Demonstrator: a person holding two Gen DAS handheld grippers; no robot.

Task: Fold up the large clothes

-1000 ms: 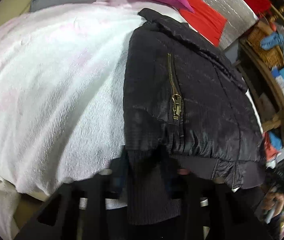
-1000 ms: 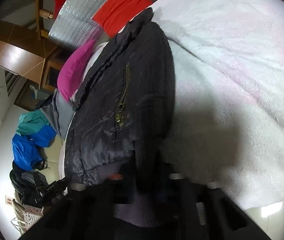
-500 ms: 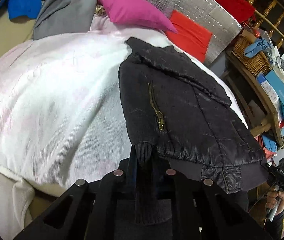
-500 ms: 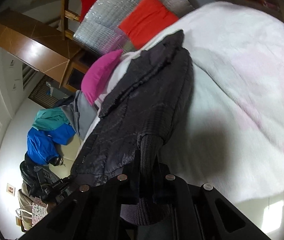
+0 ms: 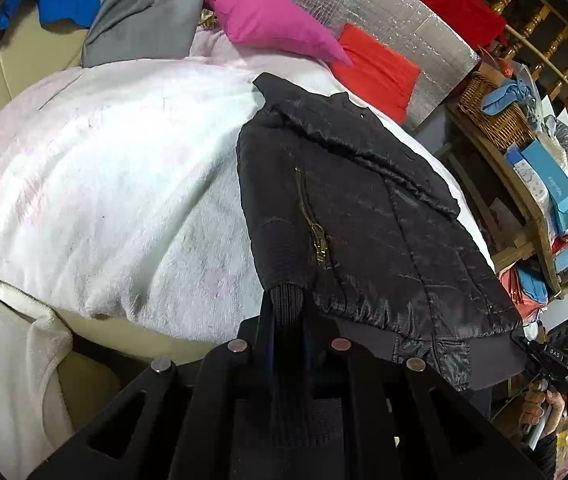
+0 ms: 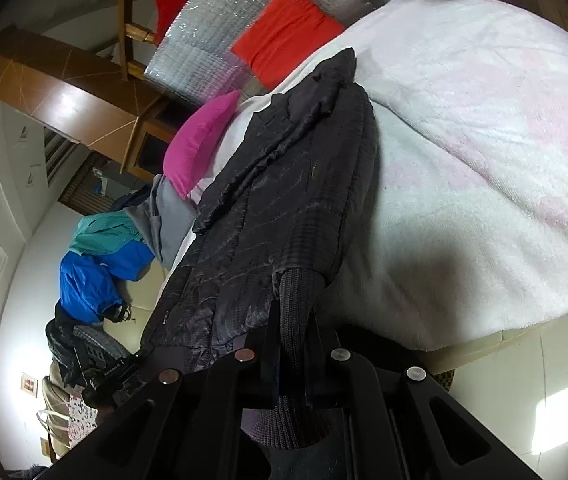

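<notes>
A black quilted jacket (image 5: 363, 208) lies on a white fleece blanket (image 5: 96, 184), collar at the far end, with a brass zipper on its front. My left gripper (image 5: 285, 316) is shut on a ribbed knit cuff (image 5: 285, 300) at the jacket's near edge. In the right wrist view the jacket (image 6: 284, 208) lies along the blanket (image 6: 483, 152). My right gripper (image 6: 293, 328) is shut on the other ribbed cuff (image 6: 297, 292), the sleeve stretched toward me.
A pink pillow (image 5: 272, 24), a grey garment (image 5: 144, 28) and a red cushion (image 5: 375, 68) lie at the far end. A wooden shelf (image 5: 531, 184) with baskets and boxes stands at right. Blue and teal clothes (image 6: 100, 264) lie beyond the bed. A person's hand (image 5: 539, 408) is at lower right.
Both grippers have pulled back and up from the jacket, each keeping its cuff. The sleeves have drawn out longer and more of the bed and room shows.
</notes>
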